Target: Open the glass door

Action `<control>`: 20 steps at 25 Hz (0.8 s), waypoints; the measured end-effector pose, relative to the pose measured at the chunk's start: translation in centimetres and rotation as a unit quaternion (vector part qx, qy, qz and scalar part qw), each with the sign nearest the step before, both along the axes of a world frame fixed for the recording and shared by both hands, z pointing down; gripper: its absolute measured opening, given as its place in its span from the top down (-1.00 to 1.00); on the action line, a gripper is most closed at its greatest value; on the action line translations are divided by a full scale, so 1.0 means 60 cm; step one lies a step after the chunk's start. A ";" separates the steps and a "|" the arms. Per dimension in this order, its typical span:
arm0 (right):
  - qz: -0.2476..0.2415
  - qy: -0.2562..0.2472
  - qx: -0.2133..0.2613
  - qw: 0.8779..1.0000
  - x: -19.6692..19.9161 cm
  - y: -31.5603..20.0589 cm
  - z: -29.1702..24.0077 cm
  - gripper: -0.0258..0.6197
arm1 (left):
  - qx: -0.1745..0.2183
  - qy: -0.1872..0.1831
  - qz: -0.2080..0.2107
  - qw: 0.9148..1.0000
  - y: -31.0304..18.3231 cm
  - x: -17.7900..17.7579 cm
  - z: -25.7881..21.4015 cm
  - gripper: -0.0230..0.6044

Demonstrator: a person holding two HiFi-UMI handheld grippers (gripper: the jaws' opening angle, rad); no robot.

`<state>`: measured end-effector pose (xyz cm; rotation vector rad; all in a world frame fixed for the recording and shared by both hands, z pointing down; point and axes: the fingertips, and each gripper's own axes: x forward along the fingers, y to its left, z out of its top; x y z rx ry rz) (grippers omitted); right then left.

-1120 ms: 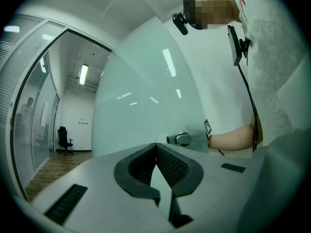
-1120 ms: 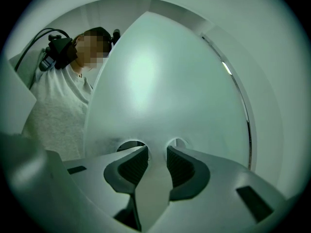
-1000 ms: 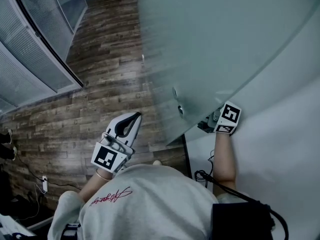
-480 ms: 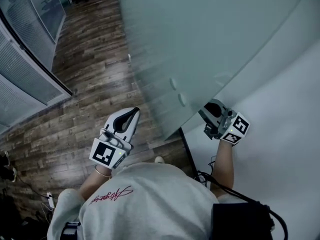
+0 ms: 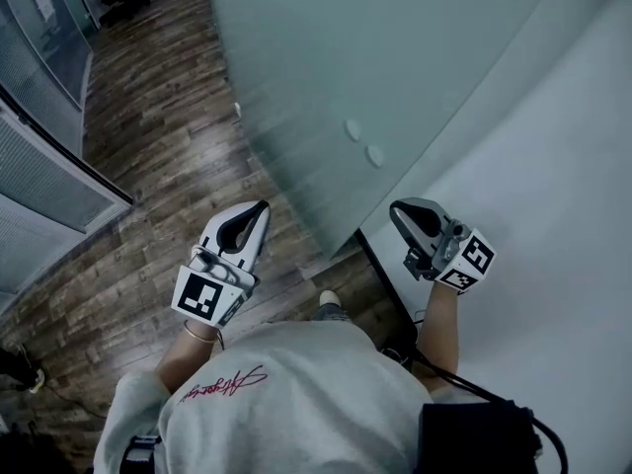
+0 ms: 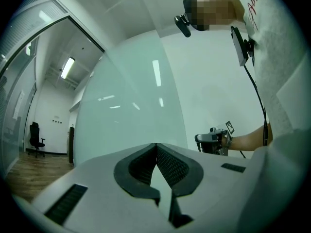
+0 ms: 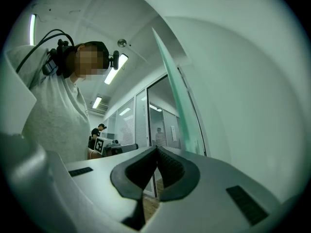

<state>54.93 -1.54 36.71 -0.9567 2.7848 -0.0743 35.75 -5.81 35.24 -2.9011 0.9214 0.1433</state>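
Door (image 5: 395,67) is seen ahead, standing at an angle off the white wall (image 5: 553,186). Its lower corner sits over the wood floor (image 5: 148,166), between the two grippers. It is judged already part open. Left gripper (image 5: 260,207) is closed with nothing between the jaws, and is held clear of the glass. Right gripper (image 5: 395,208) is also closed and empty, near the door's edge but not touching it.

The frosted panel is judged heavy, stiff and smooth, so pads may slip on it. The edges are likely brittle, so knocks are to be avoided. Two round studs (image 5: 363,142) are seen on the glass, and no handle can be made out. Hold is best taken at that hardware, or a flat push given near the free edge.
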 end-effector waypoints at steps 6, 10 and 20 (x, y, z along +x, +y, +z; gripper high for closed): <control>0.029 0.024 0.005 0.999 -0.099 0.055 0.015 0.86 | 0.003 0.005 0.040 0.999 0.039 -0.033 0.000 0.89; 0.051 0.008 0.012 0.999 -0.157 0.084 0.003 0.86 | 0.001 0.008 0.055 0.998 0.063 -0.060 -0.003 0.89; 0.070 0.031 0.017 0.997 -0.258 0.102 -0.009 0.86 | 0.003 0.014 0.058 0.998 0.089 -0.110 0.001 0.89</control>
